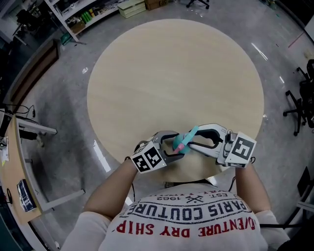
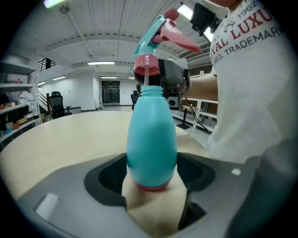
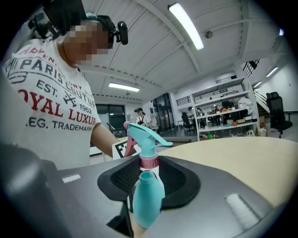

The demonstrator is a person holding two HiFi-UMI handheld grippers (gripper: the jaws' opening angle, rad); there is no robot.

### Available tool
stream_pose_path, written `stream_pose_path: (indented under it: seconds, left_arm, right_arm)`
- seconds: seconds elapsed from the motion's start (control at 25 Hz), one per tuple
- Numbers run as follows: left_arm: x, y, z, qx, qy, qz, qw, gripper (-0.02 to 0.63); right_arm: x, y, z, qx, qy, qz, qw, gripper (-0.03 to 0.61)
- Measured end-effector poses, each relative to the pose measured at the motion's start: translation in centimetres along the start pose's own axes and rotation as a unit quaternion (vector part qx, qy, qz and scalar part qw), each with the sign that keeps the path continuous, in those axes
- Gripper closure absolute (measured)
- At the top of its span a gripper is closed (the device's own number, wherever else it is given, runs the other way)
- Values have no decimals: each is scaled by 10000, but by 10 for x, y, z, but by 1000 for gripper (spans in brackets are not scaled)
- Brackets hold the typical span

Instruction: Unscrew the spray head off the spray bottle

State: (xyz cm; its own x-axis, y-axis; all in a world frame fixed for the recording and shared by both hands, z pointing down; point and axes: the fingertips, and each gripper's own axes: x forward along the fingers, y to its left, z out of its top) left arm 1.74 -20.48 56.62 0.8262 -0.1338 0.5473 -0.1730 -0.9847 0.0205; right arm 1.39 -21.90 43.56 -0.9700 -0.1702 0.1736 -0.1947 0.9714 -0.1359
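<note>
I clamp the bottle (image 2: 151, 139) in the left tool (image 1: 172, 147) above the tabletop (image 1: 176, 73) so it can't spin — the right tool (image 1: 194, 143) pinches the head (image 2: 160, 35) by its pink collar, just clear of the neck.

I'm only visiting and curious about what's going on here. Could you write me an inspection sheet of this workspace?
surface: round pale table, bare.
job's things: teal bottle; head lifted off the neck, its tube reaching into the bottle.
clutter: nothing seen.
tools: left tool clamps the bottle near its base; right tool clamps the head's pink collar.
cables: dark leads on the desk at left.
surroundings: grey floor, shelves, chairs.
</note>
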Motion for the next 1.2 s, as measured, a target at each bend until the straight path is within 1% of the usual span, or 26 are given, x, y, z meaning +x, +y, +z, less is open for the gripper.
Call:
stream_pose_path:
  seconds: [0.2,0.4,0.48,0.56,0.6,0.68,0.76,0.84,0.88,0.96,1.08,1.2]
  left_arm:
    - [-1,2,-4,-67,85,339,9994,281]
    - [-6,15,-9,-268,106,717,9970,281]
    - [-14,20,-12,-331,100,805,9962,279]
    - [-21,22,-14,-373,78,859,9956,279]
    - [-23,21,-15,-384,56,875,9954,279]
    - [-23,17,-16,-391,12,894,9952,279]
    - [-19,10,-14,-392,-6,900,9952,279]
    - [-13,4,-12,-389,-29,883,9953,279]
    - [-14,4,-12,-396,-64,865,9954,279]
    - [-22,12,-14,-448,-163,811,9956,279]
    - [-29,19,-15,-496,-250,719,9959,279]
    - [-27,18,-12,-518,-278,668,9960,279]
  right_arm:
    - [-13,5,49,47,-528,-118,9985,448]
    - [-51,6,110,3,-1166,-420,9923,448]
    - [-64,2,129,37,-1281,-547,9902,448]
    - [-75,-8,135,230,-1280,-721,9889,448]
    - [-77,-17,128,439,-1152,-849,9887,448]
    - [-75,-40,89,1083,-573,-1145,9858,448]
    - [-70,-63,31,1803,87,-1424,9732,448]
    - [-65,-82,-23,2281,523,-1650,9581,448]
    - [-58,-91,-43,2376,690,-1754,9529,448]
    - [-36,-109,-72,2394,993,-1979,9453,448]
    - [-10,-126,-101,2433,1360,-2233,9340,448]
    - [-2,-133,-127,2426,1822,-2413,9218,449]
